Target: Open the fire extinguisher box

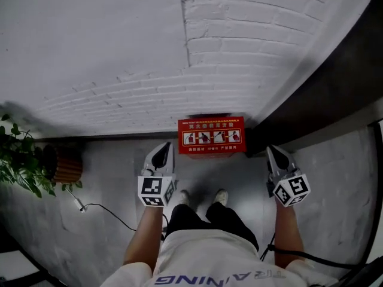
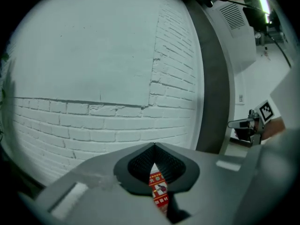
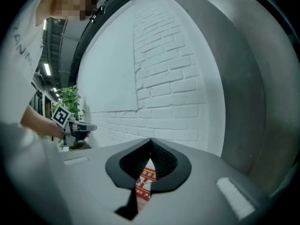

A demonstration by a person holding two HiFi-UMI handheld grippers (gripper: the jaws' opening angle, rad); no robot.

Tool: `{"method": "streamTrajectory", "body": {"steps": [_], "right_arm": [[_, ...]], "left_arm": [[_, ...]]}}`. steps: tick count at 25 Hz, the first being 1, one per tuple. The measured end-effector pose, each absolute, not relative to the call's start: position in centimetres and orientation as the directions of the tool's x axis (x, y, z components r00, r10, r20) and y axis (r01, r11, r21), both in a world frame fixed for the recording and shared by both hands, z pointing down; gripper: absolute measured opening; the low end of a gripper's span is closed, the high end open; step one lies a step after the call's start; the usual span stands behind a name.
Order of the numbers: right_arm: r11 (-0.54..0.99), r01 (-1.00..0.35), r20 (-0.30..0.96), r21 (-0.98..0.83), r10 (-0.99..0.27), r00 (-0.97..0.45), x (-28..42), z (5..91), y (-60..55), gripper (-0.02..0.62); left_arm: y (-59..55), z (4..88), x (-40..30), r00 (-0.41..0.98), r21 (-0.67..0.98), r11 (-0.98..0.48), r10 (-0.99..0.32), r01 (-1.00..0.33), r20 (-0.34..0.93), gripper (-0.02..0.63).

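Fire extinguisher box (image 1: pixel 211 136) is the red one on the floor (image 1: pixel 119 178), back against the white brick wall (image 1: pixel 227 58). It looks closed, w/ a printed label across it. Nothing's touching it, so imo this is the approach step and the opening itself isn't started.

Left hand-held gripper (image 1: pixel 163 151) hangs short of the box on its left side. Right hand-held gripper (image 1: pixel 274 155) is short of it on its right. Both are apart from it, jaws pinched together at the tips w/ nothing in them. In each gripper view you just catch a sliver of red box past the tips.

Next move prob: crouch, bring one down to the box front, and find a latch or lid edge (can't make one out from here). Potted plant (image 1: pixel 15 160) sits well left of the box.
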State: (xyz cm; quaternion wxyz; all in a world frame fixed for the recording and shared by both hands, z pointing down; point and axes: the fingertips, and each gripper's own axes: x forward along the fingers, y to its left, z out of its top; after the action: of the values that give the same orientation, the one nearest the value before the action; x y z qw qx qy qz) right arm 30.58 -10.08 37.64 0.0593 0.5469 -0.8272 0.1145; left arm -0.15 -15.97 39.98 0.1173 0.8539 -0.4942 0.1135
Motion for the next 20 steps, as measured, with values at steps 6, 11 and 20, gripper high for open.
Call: {"method": "streamTrajectory", "body": {"steps": [6,11,20], "right_arm": [[0.453,-0.879,0.299,-0.147,-0.827,-0.476,30.6,43.7,-12.6,0.006],[0.472,-0.874,0.382,-0.112,-0.792,-0.476,30.8,51.9,-13.4,0.006],[0.443,-0.890,0.473,-0.113,-0.764,-0.440,32.7,68.1,-12.5,0.006]], "left_arm": [[-15.7,46.7,1.1,0.429,0.088,-0.432,-0.809,-0.898,0.401,0.005],[-16.9,54.4,1.0,0.421,0.041,-0.451,-0.792,-0.891,0.442,0.005],[-15.2,68.8,-1.1,0.390,0.035,-0.432,-0.771,-0.901,0.503,0.004]]}}
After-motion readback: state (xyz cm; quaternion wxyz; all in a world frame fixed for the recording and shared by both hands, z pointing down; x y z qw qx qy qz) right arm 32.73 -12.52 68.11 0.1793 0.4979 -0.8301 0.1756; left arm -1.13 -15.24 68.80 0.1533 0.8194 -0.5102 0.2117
